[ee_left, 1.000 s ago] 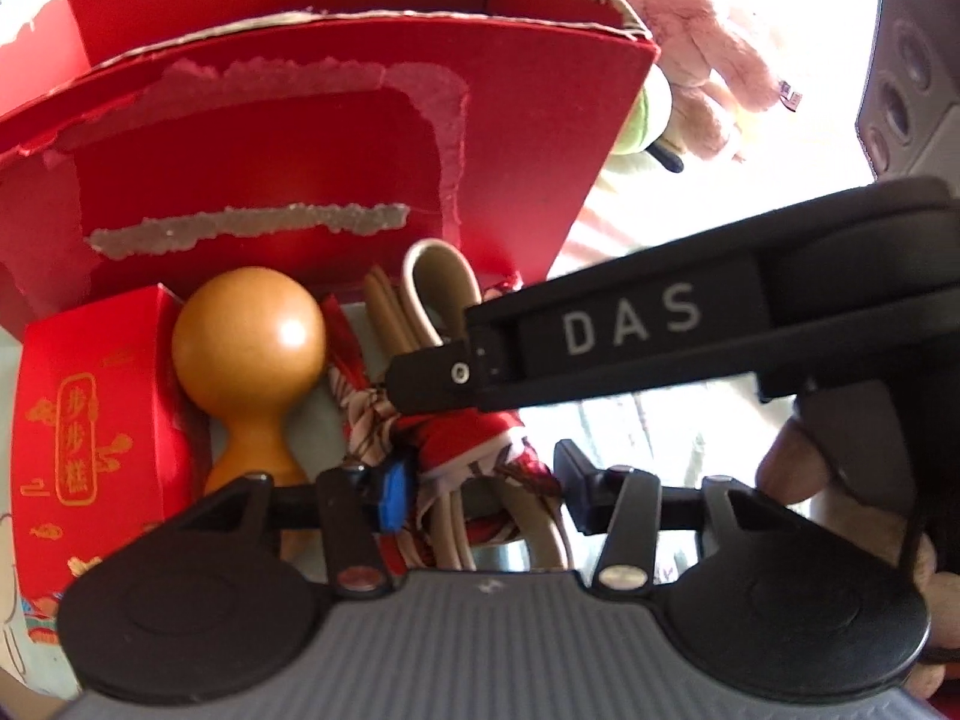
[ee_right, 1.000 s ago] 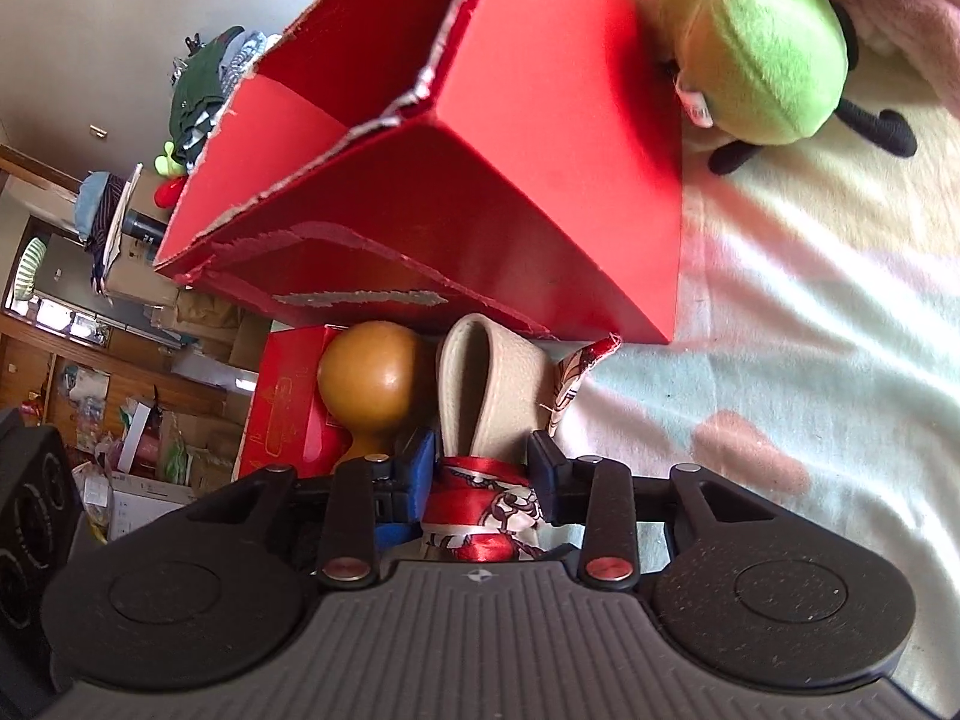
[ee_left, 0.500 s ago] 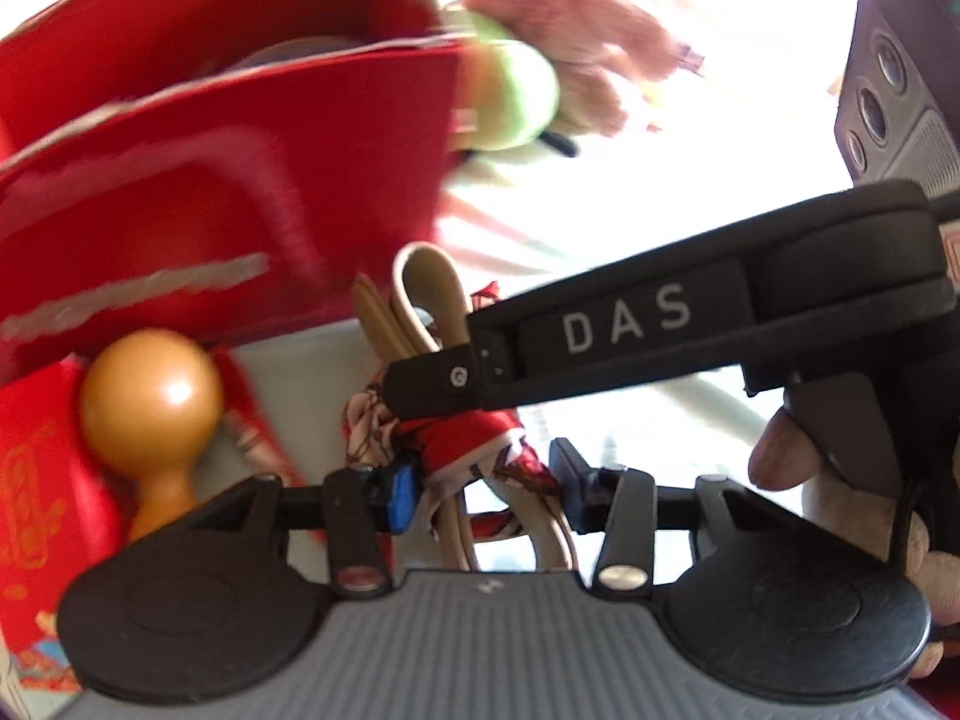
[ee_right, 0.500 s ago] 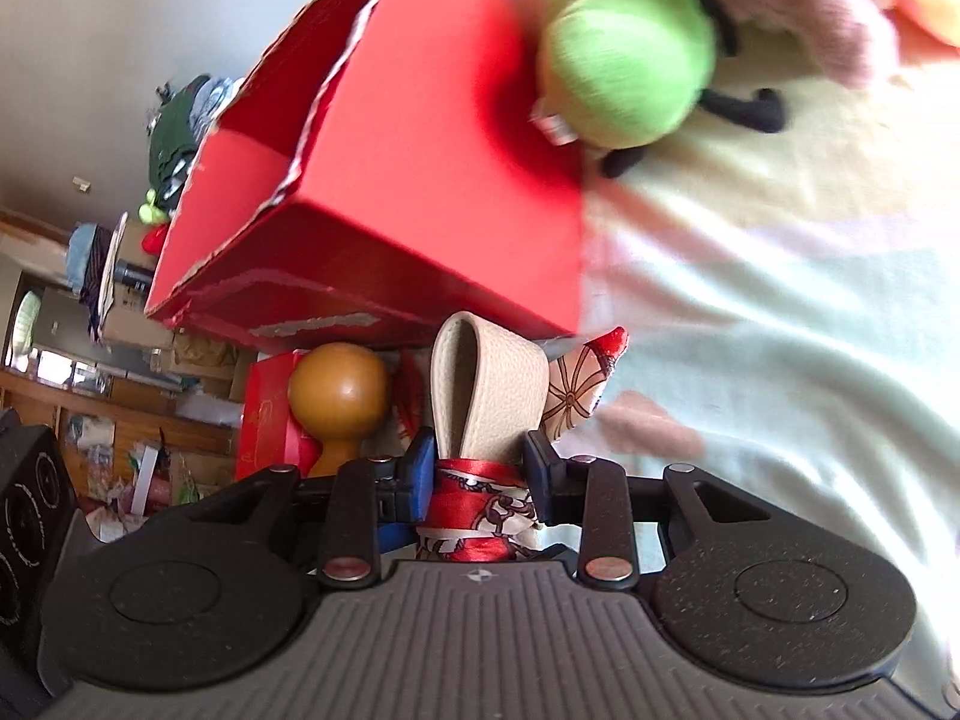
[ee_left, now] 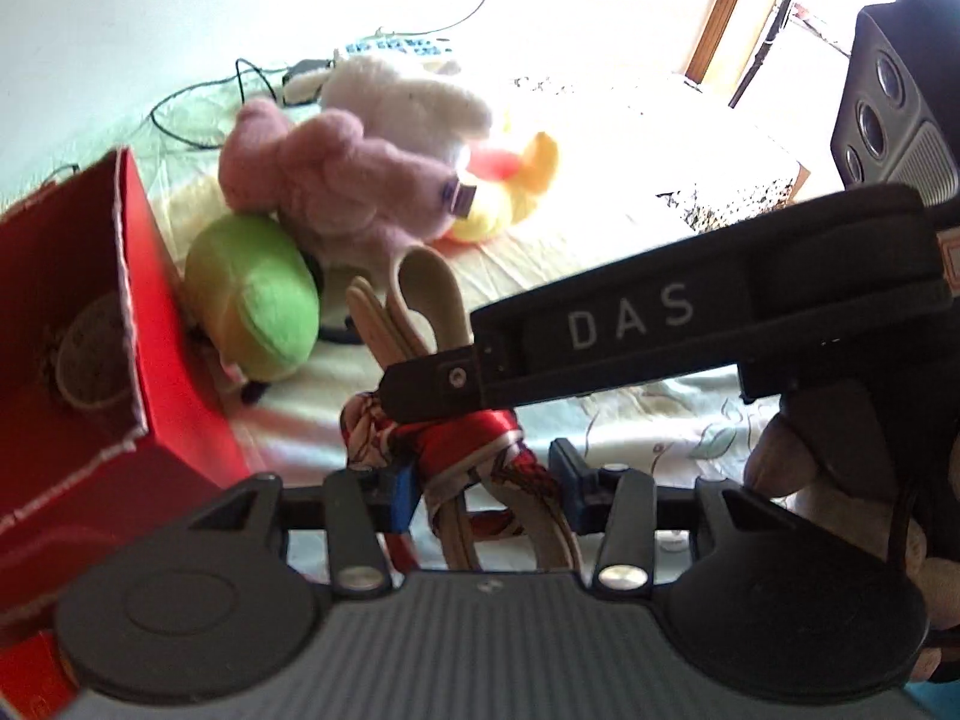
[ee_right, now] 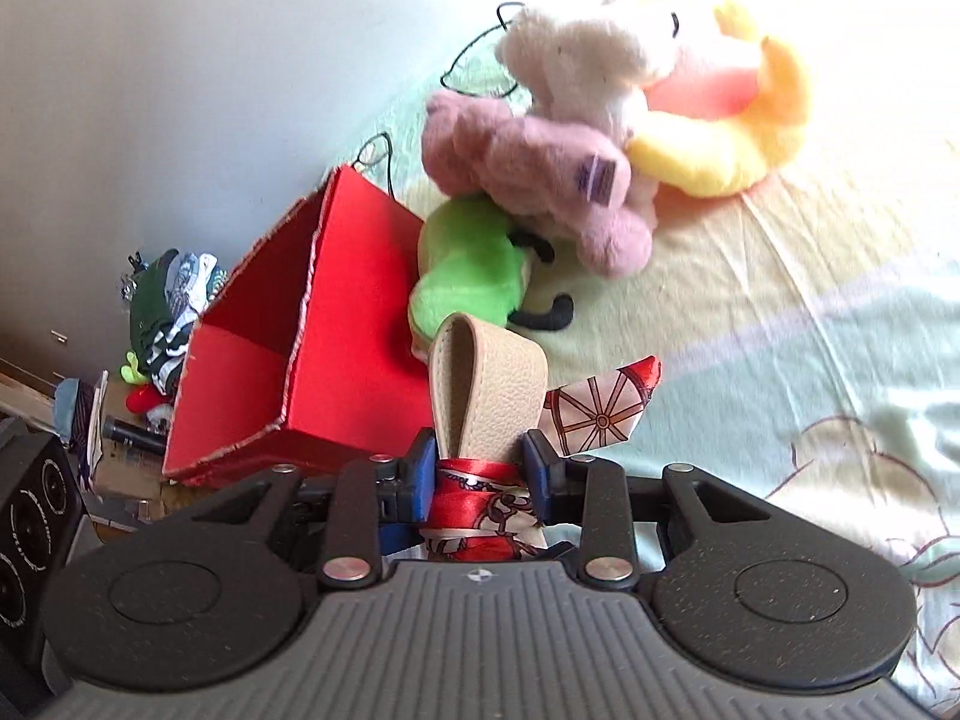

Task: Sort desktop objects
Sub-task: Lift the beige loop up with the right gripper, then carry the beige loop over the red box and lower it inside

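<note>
Right tongs clamp one scarf-wrapped strap; left tongs gape around it, beside four plush toys.

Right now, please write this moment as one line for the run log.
right gripper: shut on beige leather strap wrapped in red patterned scarf | left gripper: open around bundle | red cardboard box: open, left

Both wrist cams sit low behind their own jaws, looking fwd, v. close to the strap bundle. Shared: red box, plush pile, bed sheet.
</note>
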### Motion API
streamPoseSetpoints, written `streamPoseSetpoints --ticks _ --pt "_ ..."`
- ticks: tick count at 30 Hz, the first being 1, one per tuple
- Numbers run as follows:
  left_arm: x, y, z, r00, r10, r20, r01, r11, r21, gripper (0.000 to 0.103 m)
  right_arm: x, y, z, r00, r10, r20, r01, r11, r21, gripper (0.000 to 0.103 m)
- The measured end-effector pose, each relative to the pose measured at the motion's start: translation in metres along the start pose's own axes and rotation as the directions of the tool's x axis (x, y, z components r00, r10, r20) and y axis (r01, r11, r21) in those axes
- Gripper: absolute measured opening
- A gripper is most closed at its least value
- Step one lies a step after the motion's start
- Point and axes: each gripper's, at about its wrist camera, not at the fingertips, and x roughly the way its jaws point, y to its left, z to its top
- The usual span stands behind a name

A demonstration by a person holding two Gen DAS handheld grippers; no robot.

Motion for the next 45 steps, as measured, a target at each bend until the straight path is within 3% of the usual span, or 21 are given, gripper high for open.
streamPoseSetpoints --ticks 4,9,15,22,32,39,45 --pt "-0.032 0.015 0.019 0.997 0.012 0.082 -0.013 1.0 0.021 0.046 -0.003 0.032 0.018 0.997 0.021 0.08 -0.017 0.999 -0.051 0.033" --pt "-0.071 0.061 0.038 0.985 0.039 0.166 -0.042 0.999 0.014 0.046 0.007 0.088 0.038 0.987 0.061 0.148 -0.038 0.987 -0.156 0.033" --pt "-0.096 0.129 0.045 0.975 0.109 0.193 -0.107 0.994 -0.022 0.046 0.053 0.15 0.051 0.982 0.115 0.147 -0.075 0.965 -0.252 0.033" --pt "-0.092 0.217 0.017 0.99 0.098 0.105 -0.084 0.988 -0.126 0.046 0.127 0.192 0.046 0.994 0.102 0.034 -0.089 0.956 -0.28 0.033" --pt "-0.047 0.258 -0.013 0.998 0.026 -0.058 -0.038 0.977 -0.212 0.047 0.196 0.193 0.035 0.989 -0.002 -0.149 -0.04 0.959 -0.279 0.034" --pt "-0.012 0.266 -0.012 0.977 -0.02 -0.211 -0.031 0.971 -0.236 0.045 0.225 0.183 0.033 0.966 -0.098 -0.241 0.03 0.962 -0.271 0.034" --pt "0.007 0.277 -0.002 0.954 -0.073 -0.29 -0.018 0.953 -0.301 0.05 0.23 0.173 0.037 0.946 -0.162 -0.282 0.103 0.972 -0.212 0.033"
